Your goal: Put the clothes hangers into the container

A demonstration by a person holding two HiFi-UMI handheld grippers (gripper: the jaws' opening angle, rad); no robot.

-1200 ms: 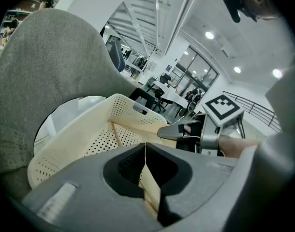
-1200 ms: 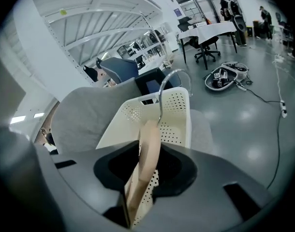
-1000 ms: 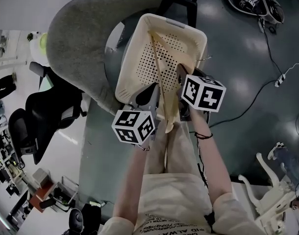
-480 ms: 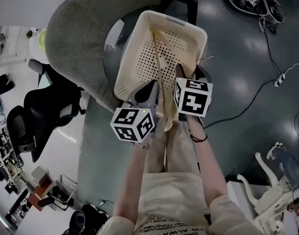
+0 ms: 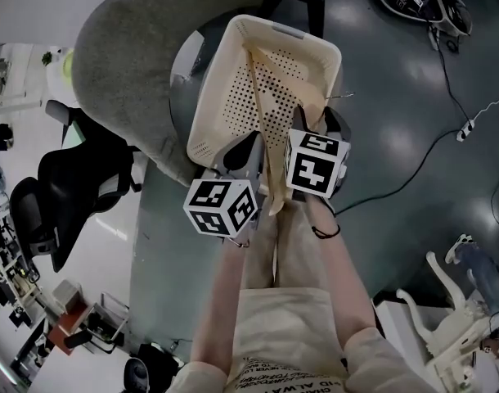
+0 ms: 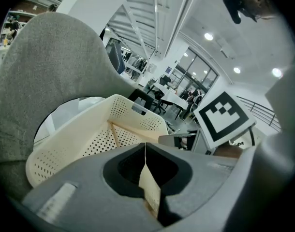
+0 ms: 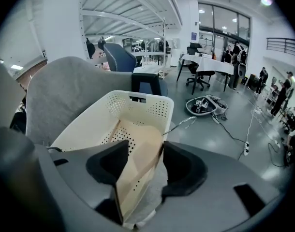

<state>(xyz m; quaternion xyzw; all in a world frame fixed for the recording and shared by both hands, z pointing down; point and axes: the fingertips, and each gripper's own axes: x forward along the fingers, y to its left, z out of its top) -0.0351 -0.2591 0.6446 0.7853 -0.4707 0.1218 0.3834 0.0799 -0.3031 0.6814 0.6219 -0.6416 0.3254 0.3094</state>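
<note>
Mid-drop at the container: our left tool (image 6: 145, 149) is clamped shut on the thin edge of a wooden clothes hanger (image 7: 137, 175). The jaws of our right tool (image 7: 145, 152) have just been opening and now stand wide apart. The hanger's broad shoulder rises between them but is no longer pinched, so the left tool alone carries it.

Out from the tools, the hanger slants across the near rim of the cream perforated container (image 5: 210, 109). Its far arm reaches down onto the dotted floor of the container. Its near end hangs outside, over the rim on our side, between the two marker cubes. The wire hook (image 5: 341, 97) pokes out past the right-hand wall.

The container itself sits tilted on the seat of a grey upholstered chair (image 5: 127, 64), with the dark floor (image 5: 413, 154) and loose cables to the right.

We judge the job to be well on for this hanger but not finished. It is partly in, one tool has let go, and the left tool has yet to release it so that the near end and the hook clear the rim and drop inside. This is the only hanger we can make out, in the container or beside it.
</note>
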